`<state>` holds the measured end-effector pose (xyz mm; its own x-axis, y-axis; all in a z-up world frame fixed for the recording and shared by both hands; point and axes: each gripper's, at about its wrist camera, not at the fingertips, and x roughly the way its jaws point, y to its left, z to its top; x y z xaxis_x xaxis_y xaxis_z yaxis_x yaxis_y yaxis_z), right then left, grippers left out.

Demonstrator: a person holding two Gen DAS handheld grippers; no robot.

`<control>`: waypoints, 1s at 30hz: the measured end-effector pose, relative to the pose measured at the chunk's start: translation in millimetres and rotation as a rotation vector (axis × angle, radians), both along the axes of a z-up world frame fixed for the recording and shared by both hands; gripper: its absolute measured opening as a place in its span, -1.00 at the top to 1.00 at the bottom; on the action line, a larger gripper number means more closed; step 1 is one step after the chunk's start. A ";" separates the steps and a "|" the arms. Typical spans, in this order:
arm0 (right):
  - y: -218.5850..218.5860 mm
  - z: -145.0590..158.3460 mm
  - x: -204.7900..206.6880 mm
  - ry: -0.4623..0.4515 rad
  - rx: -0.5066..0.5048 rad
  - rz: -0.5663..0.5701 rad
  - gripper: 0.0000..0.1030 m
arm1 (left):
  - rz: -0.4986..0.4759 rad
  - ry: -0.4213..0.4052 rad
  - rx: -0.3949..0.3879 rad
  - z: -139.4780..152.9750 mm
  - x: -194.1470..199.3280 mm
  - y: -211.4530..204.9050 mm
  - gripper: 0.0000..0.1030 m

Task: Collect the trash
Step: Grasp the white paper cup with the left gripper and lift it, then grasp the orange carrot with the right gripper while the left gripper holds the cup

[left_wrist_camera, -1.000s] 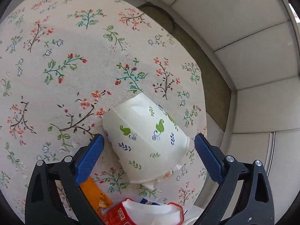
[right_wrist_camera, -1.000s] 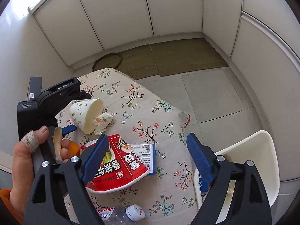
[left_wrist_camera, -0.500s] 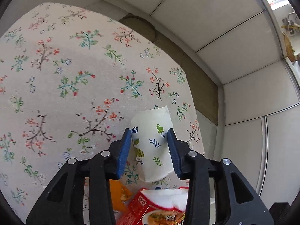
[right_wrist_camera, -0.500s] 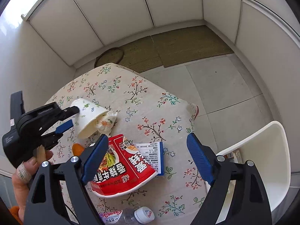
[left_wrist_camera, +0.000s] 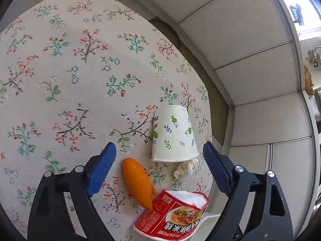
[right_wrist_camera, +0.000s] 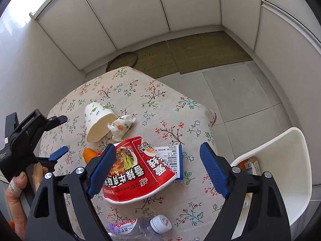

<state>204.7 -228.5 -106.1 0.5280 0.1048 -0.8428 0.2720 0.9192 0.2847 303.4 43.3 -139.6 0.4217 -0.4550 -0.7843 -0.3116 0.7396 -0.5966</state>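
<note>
- Opening again after pinching the paper cup (left_wrist_camera: 172, 138) half a second ago, the left gripper (left_wrist_camera: 159, 170) now has its jaws wide, and nothing is pressed between them.
- Where the cup was lifted in that grip, it now lies on its side on the flower-print bench (left_wrist_camera: 60, 80), just ahead of the blue pads.
- Its long axis runs away from the left camera: the closed base points to the far edge of the bench, the open mouth back toward the gripper.
- A crumpled tissue (left_wrist_camera: 185, 167) sits at the cup's rim, touching it.
- An orange wrapper (left_wrist_camera: 138, 184) lies beside a red noodle bowl (right_wrist_camera: 138, 170), which is tipped on its side.
- The right gripper (right_wrist_camera: 158, 168) hangs over the red bowl as before, jaws wide and holding nothing.
</note>
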 end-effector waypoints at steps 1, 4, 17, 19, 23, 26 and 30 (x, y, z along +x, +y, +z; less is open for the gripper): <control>-2.2 0.5 0.4 -0.002 0.001 -0.004 -0.61 | -0.002 0.009 0.010 -4.3 6.5 -7.4 -0.63; -11.0 4.8 2.9 -0.014 0.014 -0.021 -0.61 | -0.028 0.007 0.084 -8.3 26.9 -36.9 -0.66; -1.4 5.5 17.3 -0.017 0.061 0.014 -0.61 | -0.115 -0.043 0.156 -5.0 27.8 -41.4 0.21; 6.7 6.8 16.4 -0.022 0.058 0.037 -0.61 | -0.103 -0.056 0.116 3.1 10.1 -17.5 0.29; 33.3 8.2 15.6 -0.022 0.069 0.115 -0.61 | -0.076 -0.119 0.117 26.2 -36.7 25.6 0.29; 60.2 11.2 11.1 -0.040 0.044 0.192 -0.61 | -0.051 -0.153 0.118 40.1 -69.3 54.3 0.29; 97.5 17.7 8.6 -0.070 -0.041 0.313 -0.61 | 0.012 -0.181 0.160 56.8 -118.4 93.0 0.29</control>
<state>213.3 -130.9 -88.3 0.5327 0.2377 -0.8122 -0.0449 0.9663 0.2534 185.0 136.3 -82.9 0.5666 -0.3251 -0.7572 -0.2195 0.8261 -0.5190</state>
